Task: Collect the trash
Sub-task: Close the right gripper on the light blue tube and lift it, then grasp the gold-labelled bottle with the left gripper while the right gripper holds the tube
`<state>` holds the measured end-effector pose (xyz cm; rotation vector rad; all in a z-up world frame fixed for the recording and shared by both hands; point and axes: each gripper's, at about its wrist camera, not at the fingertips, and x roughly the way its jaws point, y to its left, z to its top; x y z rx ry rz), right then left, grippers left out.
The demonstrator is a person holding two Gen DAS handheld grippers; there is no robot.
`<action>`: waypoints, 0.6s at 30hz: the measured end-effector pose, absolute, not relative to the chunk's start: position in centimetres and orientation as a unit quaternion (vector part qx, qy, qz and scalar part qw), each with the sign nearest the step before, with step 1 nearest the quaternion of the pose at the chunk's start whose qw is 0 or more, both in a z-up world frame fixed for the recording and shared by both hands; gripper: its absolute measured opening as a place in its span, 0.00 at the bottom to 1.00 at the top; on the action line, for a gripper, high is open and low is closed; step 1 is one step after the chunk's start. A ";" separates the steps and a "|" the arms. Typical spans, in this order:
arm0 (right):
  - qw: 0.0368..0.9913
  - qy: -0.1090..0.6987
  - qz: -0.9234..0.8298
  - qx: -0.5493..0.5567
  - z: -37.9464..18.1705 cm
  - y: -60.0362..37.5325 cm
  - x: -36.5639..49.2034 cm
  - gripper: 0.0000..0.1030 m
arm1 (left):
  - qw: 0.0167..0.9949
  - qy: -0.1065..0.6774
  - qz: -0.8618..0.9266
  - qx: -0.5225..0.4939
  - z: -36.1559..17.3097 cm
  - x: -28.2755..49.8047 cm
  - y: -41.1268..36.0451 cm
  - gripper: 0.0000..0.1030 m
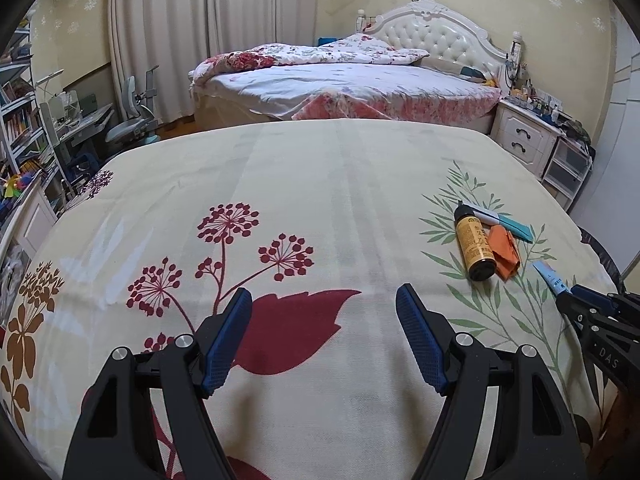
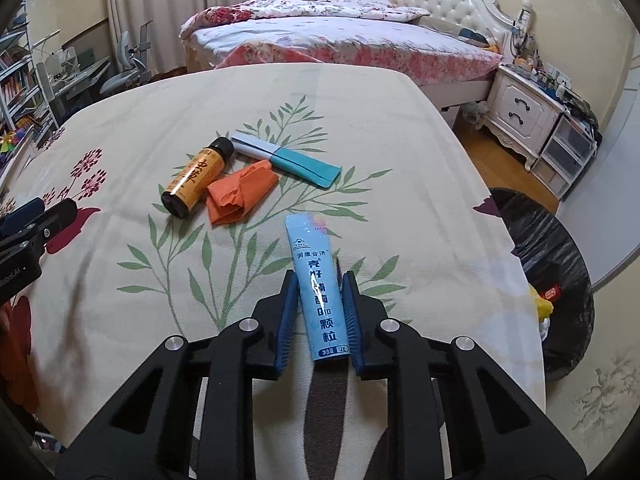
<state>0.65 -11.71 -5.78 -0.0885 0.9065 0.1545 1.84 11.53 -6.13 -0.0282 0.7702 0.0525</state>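
My right gripper (image 2: 319, 276) is shut on a light blue sachet (image 2: 316, 280) with printed characters; the sachet sticks out forward over the floral tablecloth (image 2: 380, 120). Beyond it lie a crumpled orange paper (image 2: 240, 192), a small brown bottle with an orange label (image 2: 196, 178) on its side, and a teal and white packet (image 2: 288, 158). My left gripper (image 1: 324, 291) stands open above the cloth's red leaf print with nothing between its fingers. In the left wrist view, the bottle (image 1: 476, 246) and the held sachet (image 1: 550, 276) are at the right.
A bin lined with a black bag (image 2: 552, 248) stands on the floor off the table's right edge, with some rubbish inside. Behind the table are a bed (image 2: 340, 40), a white nightstand (image 2: 520, 108), and a desk chair (image 1: 132, 124) and bookshelves at the left.
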 end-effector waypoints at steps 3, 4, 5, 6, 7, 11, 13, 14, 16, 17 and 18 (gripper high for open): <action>0.898 0.435 0.060 -0.033 -5.9 -12.7 1.3 0.22 | 0.927 0.376 0.015 -0.010 -6.1 2.2 10.6 0.70; 0.898 0.435 0.058 -0.030 -5.9 -13.0 1.6 0.22 | 0.927 0.375 0.010 -0.009 -6.1 2.4 10.2 0.70; 0.898 0.435 0.054 -0.028 -5.9 -13.2 1.9 0.22 | 0.927 0.375 0.006 -0.008 -6.1 2.5 9.9 0.70; 0.899 0.435 0.051 -0.026 -5.9 -13.5 2.1 0.22 | 0.927 0.376 0.004 -0.007 -6.1 2.6 9.5 0.70; 0.899 0.434 0.050 -0.023 -5.9 -13.7 2.4 0.22 | 0.926 0.376 0.000 -0.004 -6.2 2.9 9.1 0.70; 0.900 0.433 0.046 -0.018 -5.9 -14.3 3.8 0.22 | 0.926 0.376 -0.013 0.007 -6.1 3.6 7.5 0.70; 0.901 0.432 0.045 -0.017 -6.0 -14.4 4.4 0.22 | 0.926 0.377 -0.018 0.013 -6.1 4.0 6.7 0.70; 0.901 0.431 0.045 -0.015 -6.0 -14.5 4.7 0.22 | 0.926 0.377 -0.020 0.014 -6.1 4.2 6.5 0.70; 0.901 0.431 0.046 -0.012 -6.0 -14.8 5.3 0.22 | 0.925 0.378 -0.023 0.017 -6.0 4.7 6.0 0.70; 0.901 0.431 0.047 -0.011 -6.0 -14.9 5.6 0.22 | 0.926 0.377 -0.025 0.019 -5.9 5.0 5.8 0.70; 0.901 0.432 0.048 -0.008 -6.0 -15.0 5.9 0.22 | 0.926 0.377 -0.026 0.020 -5.7 5.2 5.6 0.70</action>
